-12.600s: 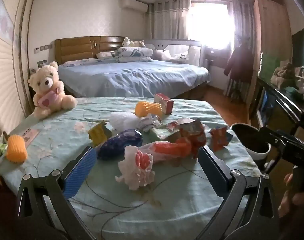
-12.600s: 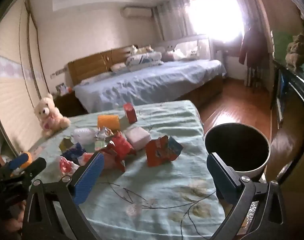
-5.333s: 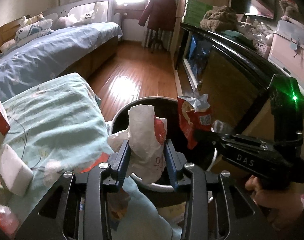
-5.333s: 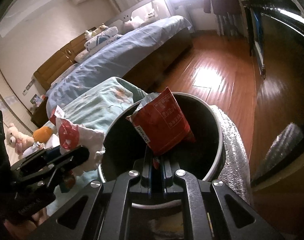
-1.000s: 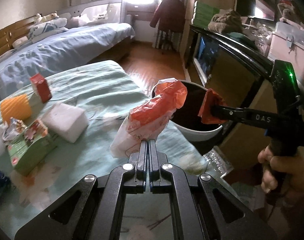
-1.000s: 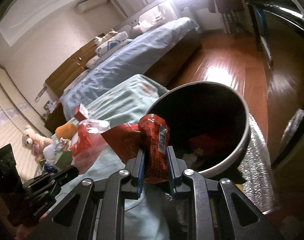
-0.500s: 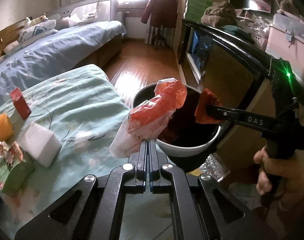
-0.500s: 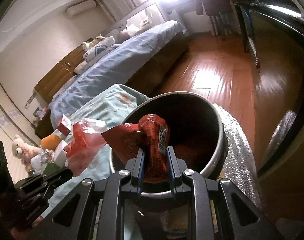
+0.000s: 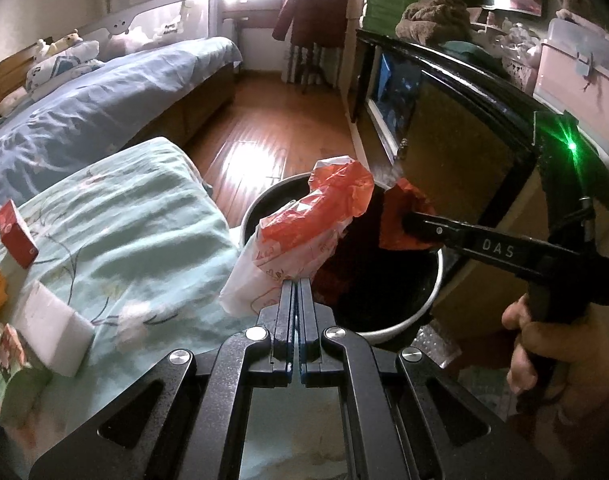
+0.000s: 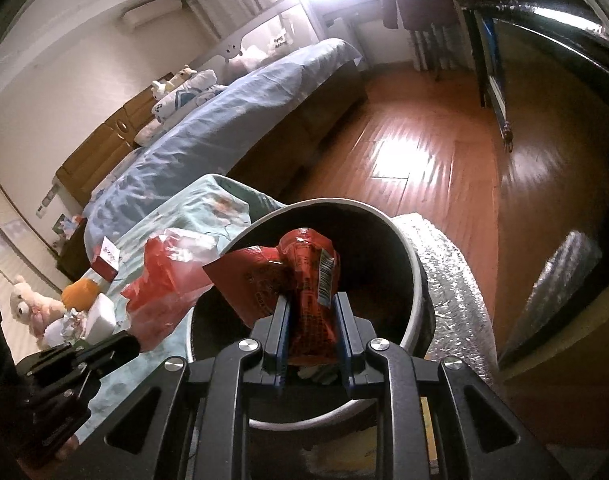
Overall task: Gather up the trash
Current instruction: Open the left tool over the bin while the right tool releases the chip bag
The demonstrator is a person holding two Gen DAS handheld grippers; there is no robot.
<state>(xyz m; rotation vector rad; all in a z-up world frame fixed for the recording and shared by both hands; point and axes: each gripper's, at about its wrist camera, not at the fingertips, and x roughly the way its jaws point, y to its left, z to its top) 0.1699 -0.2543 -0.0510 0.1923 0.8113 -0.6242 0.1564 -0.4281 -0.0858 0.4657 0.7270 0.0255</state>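
Left hand-held gripper (image 9: 295,285) pinches crinkly plastic bag (image 9: 304,236); right hand-held gripper (image 10: 311,308) clamps crumpled foil wrapper (image 10: 308,276) above round bin (image 10: 414,280).

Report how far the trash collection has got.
Partly done: something red already lies in the bin. In hand: left claw pinches a plastic bag, right claw a red wrapper, both over the bin. Left: red box, white block on the bed.

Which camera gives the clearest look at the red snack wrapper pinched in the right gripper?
The right wrist view: the red snack wrapper fills the centre, clamped in the right gripper over the trash bin, print and barcode visible. The left wrist view shows only a small red crumpled end beyond the gripper's fingers, with no print legible.
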